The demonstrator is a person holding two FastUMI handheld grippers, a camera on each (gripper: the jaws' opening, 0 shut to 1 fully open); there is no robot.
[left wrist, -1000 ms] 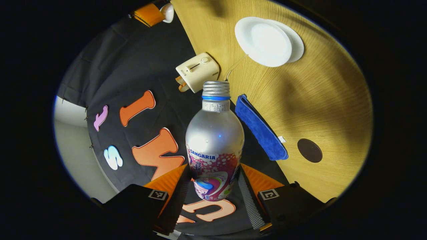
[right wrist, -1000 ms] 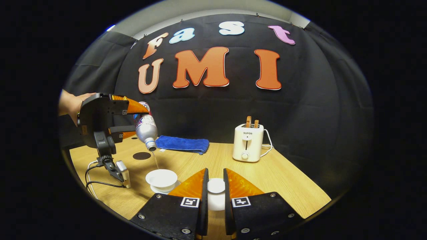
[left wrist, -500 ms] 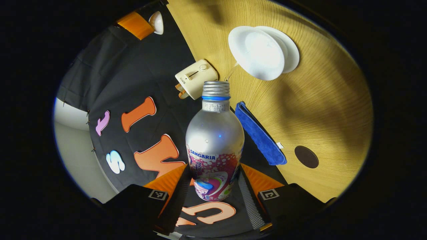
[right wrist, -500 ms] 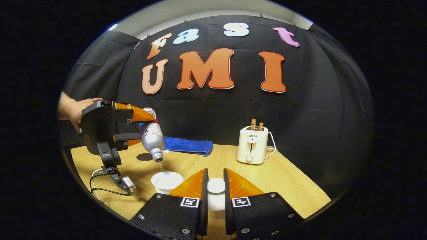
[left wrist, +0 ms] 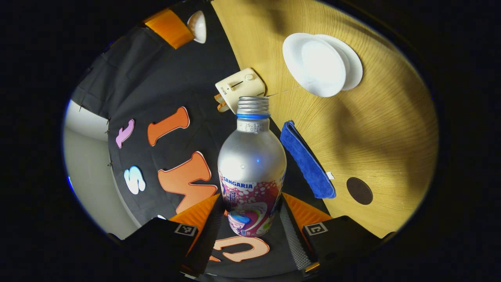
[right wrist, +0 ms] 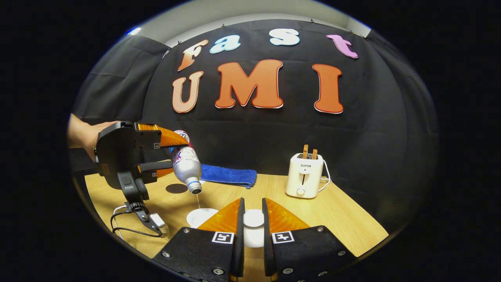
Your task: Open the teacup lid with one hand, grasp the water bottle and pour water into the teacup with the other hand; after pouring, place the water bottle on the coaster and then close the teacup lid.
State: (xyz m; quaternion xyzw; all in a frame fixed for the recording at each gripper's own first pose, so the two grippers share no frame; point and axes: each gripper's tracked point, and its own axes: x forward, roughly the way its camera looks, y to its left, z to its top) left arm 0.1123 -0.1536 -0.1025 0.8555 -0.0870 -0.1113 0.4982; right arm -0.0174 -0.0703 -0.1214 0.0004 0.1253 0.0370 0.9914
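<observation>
My left gripper [left wrist: 250,219] is shut on the lower body of a silver water bottle [left wrist: 252,164] with a pink label. In the right gripper view the bottle [right wrist: 187,166] is tilted mouth-down, and a thin stream of water falls to the white teacup [right wrist: 199,216]. The cup [left wrist: 315,64] stands uncovered on its saucer. My right gripper [right wrist: 252,223] is shut on the white lid [right wrist: 253,218], held above the table to the right of the cup. A dark round coaster [left wrist: 359,190] lies bare on the table, also seen behind the bottle as coaster [right wrist: 176,188].
A folded blue cloth [right wrist: 229,175] lies at the back of the wooden table [right wrist: 336,213]. A white toaster [right wrist: 304,176] with two slices stands at the back right. A hand [right wrist: 84,133] holds the left gripper, and a cable [right wrist: 125,229] hangs below it.
The bottle stays tilted and water keeps trickling. It has come a little lower and nearer the cup. The right gripper's view has drifted, so the cup now sits partly behind its left finger.
</observation>
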